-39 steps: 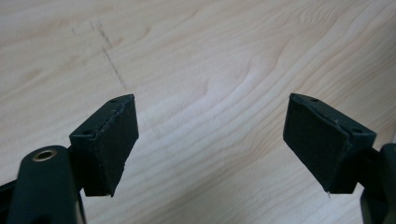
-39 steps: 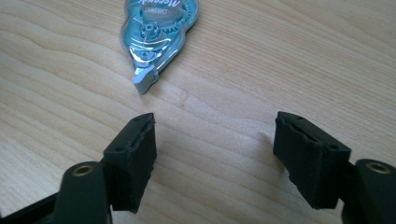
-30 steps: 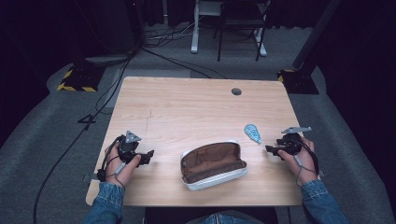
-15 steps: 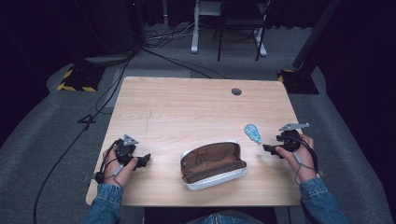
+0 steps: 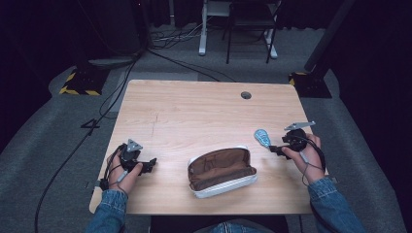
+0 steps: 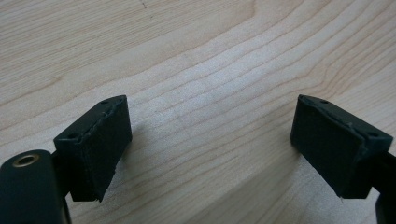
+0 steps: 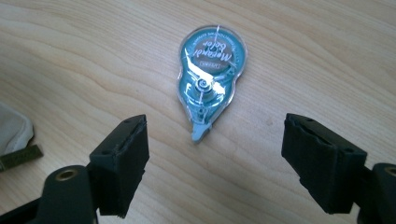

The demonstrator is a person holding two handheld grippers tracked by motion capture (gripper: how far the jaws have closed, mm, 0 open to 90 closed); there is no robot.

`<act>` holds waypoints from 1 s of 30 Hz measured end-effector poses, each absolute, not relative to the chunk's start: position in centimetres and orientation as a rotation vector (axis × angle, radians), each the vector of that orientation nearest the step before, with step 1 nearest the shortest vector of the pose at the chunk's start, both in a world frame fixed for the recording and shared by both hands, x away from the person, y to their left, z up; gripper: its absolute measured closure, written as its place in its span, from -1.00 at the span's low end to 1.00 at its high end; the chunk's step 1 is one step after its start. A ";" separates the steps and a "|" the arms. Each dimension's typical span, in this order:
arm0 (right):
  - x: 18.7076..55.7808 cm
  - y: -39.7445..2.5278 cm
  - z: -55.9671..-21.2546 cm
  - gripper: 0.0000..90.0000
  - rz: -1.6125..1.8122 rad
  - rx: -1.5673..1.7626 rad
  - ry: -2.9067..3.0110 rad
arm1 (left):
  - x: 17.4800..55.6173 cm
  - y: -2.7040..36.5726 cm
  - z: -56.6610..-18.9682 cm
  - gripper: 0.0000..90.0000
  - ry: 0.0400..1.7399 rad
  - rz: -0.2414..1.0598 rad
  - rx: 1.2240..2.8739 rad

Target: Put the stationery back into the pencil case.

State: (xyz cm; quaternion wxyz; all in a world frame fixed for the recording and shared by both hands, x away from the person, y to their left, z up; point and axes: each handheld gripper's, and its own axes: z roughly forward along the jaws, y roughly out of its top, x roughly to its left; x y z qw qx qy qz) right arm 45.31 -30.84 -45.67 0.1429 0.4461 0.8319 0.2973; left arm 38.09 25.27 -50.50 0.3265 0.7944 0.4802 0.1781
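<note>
A teal, see-through correction tape dispenser (image 7: 209, 79) lies flat on the wooden table (image 5: 194, 111), its tip turned toward my right gripper (image 7: 215, 163). That gripper is open, its jaws wide apart just short of the dispenser (image 5: 262, 137). In the high view my right gripper (image 5: 275, 148) rests near the table's right edge. An open pouch (image 5: 221, 171) with a brown lining and white shell sits at the front middle. My left gripper (image 5: 149, 164) lies low at the front left, open over bare wood (image 6: 205, 116), with nothing between its jaws.
A round cable hole (image 5: 246, 95) is at the table's far right. Beyond the table stand a chair (image 5: 250, 24), cables on the floor (image 5: 170, 53) and yellow-black striped stand bases (image 5: 77, 82). A corner of the pouch (image 7: 14, 135) shows in the right gripper view.
My left hand has drawn back a little toward the front edge. My right gripper has edged left, closer to the tape dispenser. The pouch has not moved.
</note>
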 end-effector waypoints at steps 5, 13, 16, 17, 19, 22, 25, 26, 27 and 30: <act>46.4 -30.1 -45.5 -0.48 0.836 1.304 2.405 | 38.1 25.3 -50.5 -0.73 1.256 0.465 2.084; 48.1 -29.0 -45.5 -0.50 0.773 1.336 2.420 | 38.2 25.2 -50.5 -0.75 1.253 0.473 2.091; 48.5 -28.7 -45.5 -0.51 0.753 1.332 2.431 | 38.3 25.2 -50.5 -0.77 1.253 0.468 2.091; 48.8 -28.5 -45.5 -0.51 0.742 1.332 2.432 | 38.3 25.2 -50.5 -0.78 1.254 0.465 2.089; 49.2 -28.2 -45.6 -0.51 0.732 1.335 2.436 | 38.4 25.1 -50.5 -0.79 1.253 0.465 2.089; 49.6 -28.0 -45.8 -0.52 0.724 1.341 2.436 | 38.5 25.1 -50.5 -0.80 1.253 0.464 2.091; 50.2 -27.7 -46.1 -0.52 0.708 1.346 2.435 | 38.5 25.1 -50.5 -0.81 1.254 0.462 2.094; 50.3 -27.6 -46.2 -0.52 0.706 1.347 2.437 | 38.5 25.1 -50.5 -0.81 1.255 0.462 2.093; 50.4 -27.5 -46.3 -0.52 0.699 1.348 2.441 | 38.5 25.1 -50.5 -0.81 1.255 0.462 2.093; 50.8 -27.2 -46.7 -0.53 0.696 1.348 2.442 | 38.5 25.1 -50.5 -0.81 1.255 0.462 2.093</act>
